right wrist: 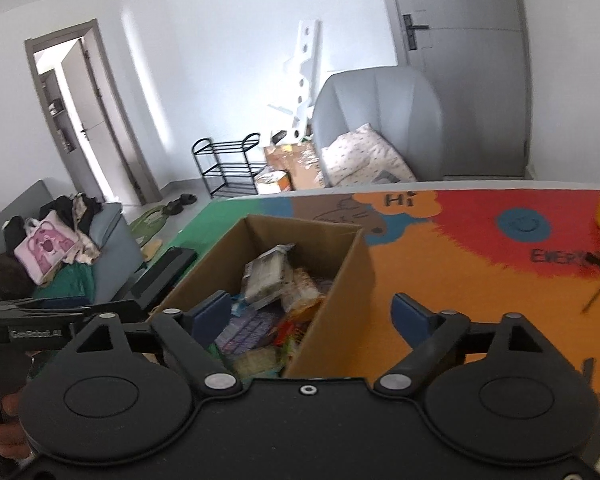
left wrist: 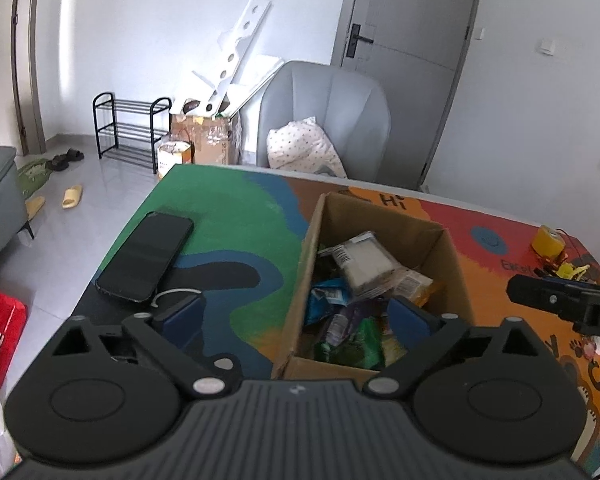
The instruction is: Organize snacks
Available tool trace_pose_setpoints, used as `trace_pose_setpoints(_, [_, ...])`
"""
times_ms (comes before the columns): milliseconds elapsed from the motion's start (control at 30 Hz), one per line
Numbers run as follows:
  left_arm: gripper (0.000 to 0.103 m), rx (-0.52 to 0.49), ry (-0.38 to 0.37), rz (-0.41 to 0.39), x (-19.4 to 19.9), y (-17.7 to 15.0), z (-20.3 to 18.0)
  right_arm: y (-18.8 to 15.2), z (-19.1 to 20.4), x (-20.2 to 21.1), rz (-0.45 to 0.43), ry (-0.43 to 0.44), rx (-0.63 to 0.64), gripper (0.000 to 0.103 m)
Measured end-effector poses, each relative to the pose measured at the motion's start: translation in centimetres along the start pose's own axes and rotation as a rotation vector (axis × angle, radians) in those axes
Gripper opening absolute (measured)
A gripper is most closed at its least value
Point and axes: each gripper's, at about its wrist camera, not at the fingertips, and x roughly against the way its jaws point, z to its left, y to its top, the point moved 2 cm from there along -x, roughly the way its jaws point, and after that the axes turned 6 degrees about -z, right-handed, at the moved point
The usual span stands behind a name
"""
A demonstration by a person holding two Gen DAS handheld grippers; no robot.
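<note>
Left tongs (left wrist: 296, 312): spread wide, nothing between them; one finger over the bench, the other over the box.
Right tongs (right wrist: 312, 314): spread wide, holding nothing; they straddle the box's right wall.
Box (left wrist: 452, 264): open cardboard, on the bench (left wrist: 228, 208), right of the phone.
Snacks (left wrist: 364, 264): mixed packets heaped inside the box; a white packet on top.
Phone (left wrist: 146, 254): black, face up on the bench's green patch, apart from the box.
Tape (left wrist: 548, 238): yellow roll, far right of the bench.

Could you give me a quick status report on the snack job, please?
Left gripper and right gripper open, empty. Snack packets piled in cardboard box. Phone left of box, apart.
</note>
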Motion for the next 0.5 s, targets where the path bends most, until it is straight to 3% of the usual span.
trace_pose_setpoints(233, [0.103,-0.02,-0.01,-0.022,1.6,-0.4,-1.6,-0.5,-1.4,2.6,-0.042,-0.037,-0.013,0.102])
trace_pose_setpoints(500, [0.103,-0.035,-0.052,-0.054,4.0,-1.0,-3.6,-1.1,-2.3,5.7,-0.078,-0.092,-0.048,0.103])
